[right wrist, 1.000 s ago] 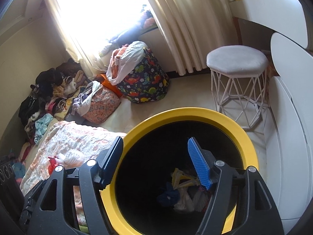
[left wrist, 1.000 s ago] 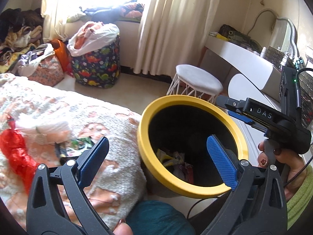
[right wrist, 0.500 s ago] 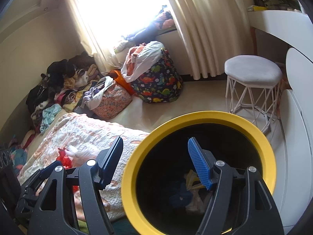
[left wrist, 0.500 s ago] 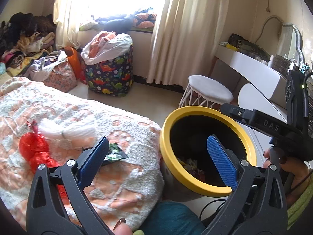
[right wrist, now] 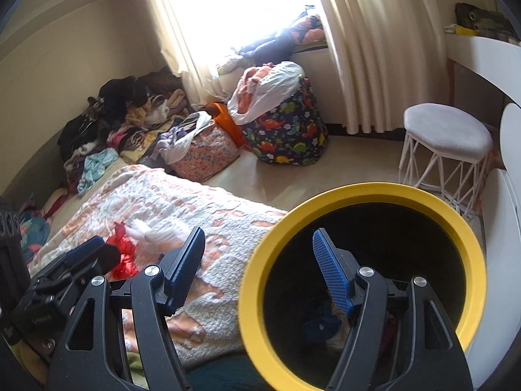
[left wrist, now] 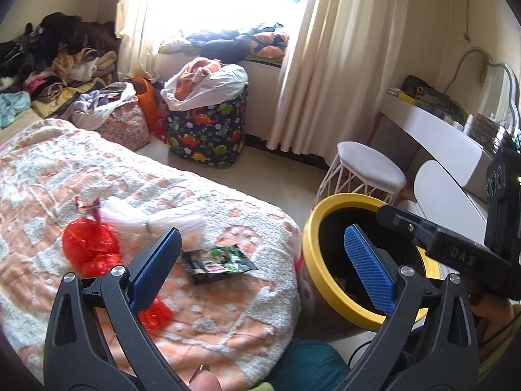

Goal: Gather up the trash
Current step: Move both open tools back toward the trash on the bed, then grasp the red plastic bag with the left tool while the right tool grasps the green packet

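We see the left gripper (left wrist: 260, 260) with its blue pads spread wide and nothing between them, raised over the near edge of the bed. The right gripper (right wrist: 257, 267) is likewise spread and empty; its left finger sits over the blanket, its right finger over the bin's mouth.

Trash on the peach-and-white blanket (left wrist: 228, 309): a dark green snack wrapper (left wrist: 219, 260) lies flat just past the left gripper's left pad; a crumpled red plastic bag (left wrist: 89, 247) lies further left, touching a clear plastic bag (left wrist: 156, 216) behind it. In the right wrist view the red bag (right wrist: 122, 254) and clear bag (right wrist: 153, 233) show beyond the left gripper's body.

The yellow-rimmed black bin (right wrist: 469, 247) stands on the floor just beside the bed's end, with wrappers dimly visible at its bottom. Behind it stands a white wire-legged stool (right wrist: 447, 132). Farther back, near the curtain (left wrist: 319, 65), sits a dinosaur-print laundry basket (left wrist: 205, 130).
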{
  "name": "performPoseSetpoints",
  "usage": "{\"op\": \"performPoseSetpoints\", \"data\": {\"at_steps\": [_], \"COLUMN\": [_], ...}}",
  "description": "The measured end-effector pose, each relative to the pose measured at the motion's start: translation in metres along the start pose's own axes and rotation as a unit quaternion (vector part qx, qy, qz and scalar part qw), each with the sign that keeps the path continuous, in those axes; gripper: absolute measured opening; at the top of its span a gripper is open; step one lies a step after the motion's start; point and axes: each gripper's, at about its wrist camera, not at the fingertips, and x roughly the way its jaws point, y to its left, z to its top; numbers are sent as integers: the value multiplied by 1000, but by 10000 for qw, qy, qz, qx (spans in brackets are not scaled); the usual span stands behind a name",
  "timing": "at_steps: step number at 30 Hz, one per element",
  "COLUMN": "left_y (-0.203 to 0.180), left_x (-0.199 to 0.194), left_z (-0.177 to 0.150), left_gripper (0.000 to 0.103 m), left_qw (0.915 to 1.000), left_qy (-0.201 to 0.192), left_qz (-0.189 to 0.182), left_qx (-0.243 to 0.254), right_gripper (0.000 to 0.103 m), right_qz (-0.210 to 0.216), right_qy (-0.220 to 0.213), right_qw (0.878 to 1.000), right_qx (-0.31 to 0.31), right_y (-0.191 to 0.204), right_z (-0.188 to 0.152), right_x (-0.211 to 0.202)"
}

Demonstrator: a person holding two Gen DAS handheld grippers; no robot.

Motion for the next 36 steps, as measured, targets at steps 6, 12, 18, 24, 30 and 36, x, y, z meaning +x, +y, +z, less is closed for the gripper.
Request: {"op": "performPoseSetpoints", "data": {"at_steps": [6, 12, 18, 24, 30, 36], "left_y": [20, 45, 70, 100, 132, 151], "left_x": [-4, -6, -8, -9, -8, -1], "left_z": [1, 1, 0, -2, -10, -19], "left_gripper": [92, 92, 92, 92, 92, 92], "left_qw": [9997, 9983, 9957, 9910, 9834, 9782], "left_qy": [-40, -66, -85, -28, 116, 273], "left_qz": [165, 385, 612, 886, 1129, 1140], "left_qx": [-189, -439, -696, -998, -1415, -1715], "right_gripper": [66, 66, 66, 66, 66, 66], "right_qz": [138, 303, 430, 546, 588, 587], "right_qy": [78, 210, 351, 531, 761, 1037], "right_qw": [9995, 9979, 9944, 9890, 9814, 9737], "right_qx": [-276, -523, -898, -1265, -1660, -1941], "right_y": [20, 42, 67, 91, 115, 133], "right_z": [-4, -11, -19, -28, -39, -49], "right_x": [3, 11, 19, 32, 53, 79]}}
